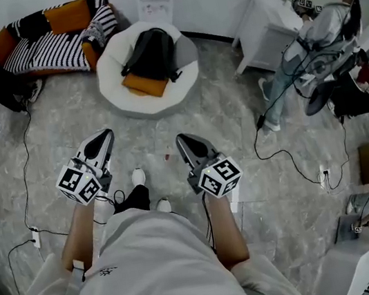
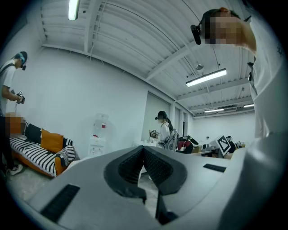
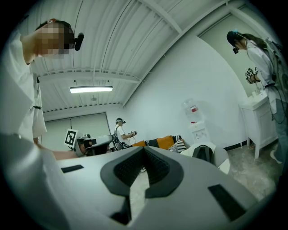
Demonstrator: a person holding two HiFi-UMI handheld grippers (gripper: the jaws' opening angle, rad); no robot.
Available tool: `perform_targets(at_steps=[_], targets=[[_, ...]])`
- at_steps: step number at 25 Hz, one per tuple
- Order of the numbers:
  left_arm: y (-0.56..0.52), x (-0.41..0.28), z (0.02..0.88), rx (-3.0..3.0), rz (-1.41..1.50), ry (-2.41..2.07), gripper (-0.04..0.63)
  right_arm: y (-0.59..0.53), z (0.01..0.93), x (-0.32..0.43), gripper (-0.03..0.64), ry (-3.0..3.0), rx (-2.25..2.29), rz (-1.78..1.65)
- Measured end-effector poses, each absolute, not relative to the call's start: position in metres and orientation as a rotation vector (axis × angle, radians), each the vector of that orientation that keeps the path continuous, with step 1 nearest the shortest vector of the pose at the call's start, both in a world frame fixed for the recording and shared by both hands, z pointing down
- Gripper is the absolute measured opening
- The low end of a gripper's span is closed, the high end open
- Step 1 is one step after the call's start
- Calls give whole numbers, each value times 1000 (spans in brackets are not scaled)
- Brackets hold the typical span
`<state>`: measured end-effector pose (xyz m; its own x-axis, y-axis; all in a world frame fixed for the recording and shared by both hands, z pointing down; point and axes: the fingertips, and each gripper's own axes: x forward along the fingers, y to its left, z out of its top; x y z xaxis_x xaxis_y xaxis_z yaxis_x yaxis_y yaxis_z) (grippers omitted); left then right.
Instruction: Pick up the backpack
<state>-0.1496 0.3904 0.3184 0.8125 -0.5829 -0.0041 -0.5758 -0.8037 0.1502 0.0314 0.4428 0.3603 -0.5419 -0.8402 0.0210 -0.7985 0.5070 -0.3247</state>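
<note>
The left gripper (image 1: pixel 104 137) and the right gripper (image 1: pixel 183 140) were held level, the jaws of the 2 closed together and empty. The black backpack (image 1: pixel 152 52) was seen resting on a round white chair (image 1: pixel 112 85), well apart from them.

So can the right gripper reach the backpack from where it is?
Probably not yet. The backpack lies on the round white chair, well ahead of the right gripper, whose jaws are shut. Only floor lies between, so stepping closer should help.
</note>
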Motion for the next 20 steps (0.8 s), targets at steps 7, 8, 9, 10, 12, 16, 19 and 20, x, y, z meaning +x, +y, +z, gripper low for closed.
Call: perform_targets(at_steps=[7, 8, 9, 10, 12, 16, 19, 20], targets=[[377, -147, 322, 2845, -72, -900, 2, 432, 362, 31, 6, 2606, -1433, -467], [373, -146, 322, 2841, -71, -899, 2, 429, 361, 31, 6, 2603, -1434, -469], [370, -146, 322, 2838, -71, -895, 2, 426, 361, 32, 6, 2599, -1436, -473], [367, -145, 322, 2838, -71, -891, 2, 423, 361, 32, 6, 2595, -1437, -479], [361, -142, 323, 2840, -69, -885, 2, 417, 362, 34, 6, 2593, -1440, -488], [346, -140, 327, 2841, -67, -873, 2, 402, 365, 33, 6, 2598, -1441, -486], [329, -139, 329, 2840, -67, -869, 2, 386, 366, 29, 6, 2622, -1430, -473], [321, -138, 329, 2839, -67, -868, 2, 378, 366, 28, 6, 2628, -1430, -471]])
